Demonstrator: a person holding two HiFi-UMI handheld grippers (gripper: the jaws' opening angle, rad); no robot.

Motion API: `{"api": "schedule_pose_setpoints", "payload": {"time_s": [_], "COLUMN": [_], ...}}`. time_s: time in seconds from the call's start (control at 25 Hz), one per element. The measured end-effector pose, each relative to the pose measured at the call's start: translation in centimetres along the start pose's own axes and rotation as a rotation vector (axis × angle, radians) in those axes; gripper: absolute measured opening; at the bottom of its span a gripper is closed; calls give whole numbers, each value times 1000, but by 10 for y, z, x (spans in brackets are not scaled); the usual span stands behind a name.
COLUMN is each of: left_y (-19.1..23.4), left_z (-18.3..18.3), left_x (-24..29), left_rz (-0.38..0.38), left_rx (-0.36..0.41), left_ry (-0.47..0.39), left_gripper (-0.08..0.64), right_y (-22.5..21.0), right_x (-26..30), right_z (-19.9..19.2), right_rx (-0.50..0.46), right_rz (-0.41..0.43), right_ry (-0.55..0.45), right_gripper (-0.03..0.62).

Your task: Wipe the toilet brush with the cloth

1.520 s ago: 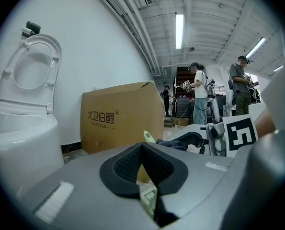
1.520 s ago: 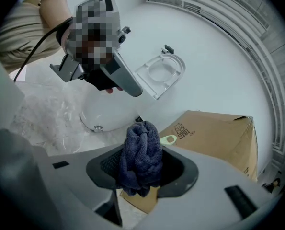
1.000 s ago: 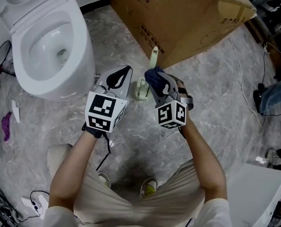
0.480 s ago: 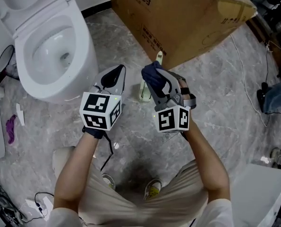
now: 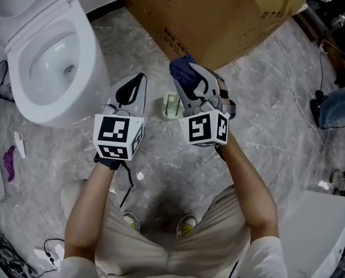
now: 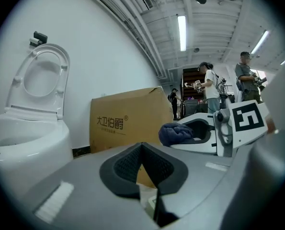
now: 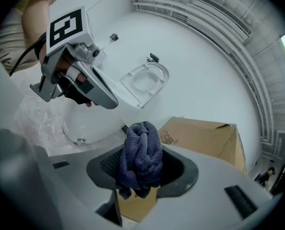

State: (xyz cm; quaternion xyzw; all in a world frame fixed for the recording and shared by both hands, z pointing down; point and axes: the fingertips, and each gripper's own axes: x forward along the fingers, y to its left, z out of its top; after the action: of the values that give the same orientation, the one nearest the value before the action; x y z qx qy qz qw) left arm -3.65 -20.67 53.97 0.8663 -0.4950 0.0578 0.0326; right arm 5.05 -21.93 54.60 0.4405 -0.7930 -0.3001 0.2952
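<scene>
Blue cloth (image 7: 142,150) bunched in right claw (image 7: 141,169), left claw (image 6: 142,150) closed alongside

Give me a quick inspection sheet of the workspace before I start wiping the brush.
Surface: grey marbled floor.
Job's things: dark blue cloth, bunched between the right gripper's jaws; pale green toilet brush holder standing on the floor between the grippers, the brush itself mostly hidden.
Clutter: purple scrap and white scrap beside the toilet.
Grippers: left gripper shut and empty; right gripper shut on the cloth.
Cables: black cable hanging below the left forearm.
Surroundings: toilet with its seat up, cardboard box, people standing far behind.
</scene>
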Motion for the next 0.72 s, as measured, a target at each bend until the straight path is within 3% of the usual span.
{"api": "schedule_pose_setpoints", "payload": {"time_s": [0.72], "left_y": [-4], "left_z": [-4], "left_x": [1], "left_rz": [-48], "left_rx": [10], "left_ry": [25], "left_gripper": [2], "right_y": [43], "right_x": [-5], "right_z": [-32], "right_rx": [-15], "right_rz": [117], "right_ry": [67], "right_gripper": [178]}}
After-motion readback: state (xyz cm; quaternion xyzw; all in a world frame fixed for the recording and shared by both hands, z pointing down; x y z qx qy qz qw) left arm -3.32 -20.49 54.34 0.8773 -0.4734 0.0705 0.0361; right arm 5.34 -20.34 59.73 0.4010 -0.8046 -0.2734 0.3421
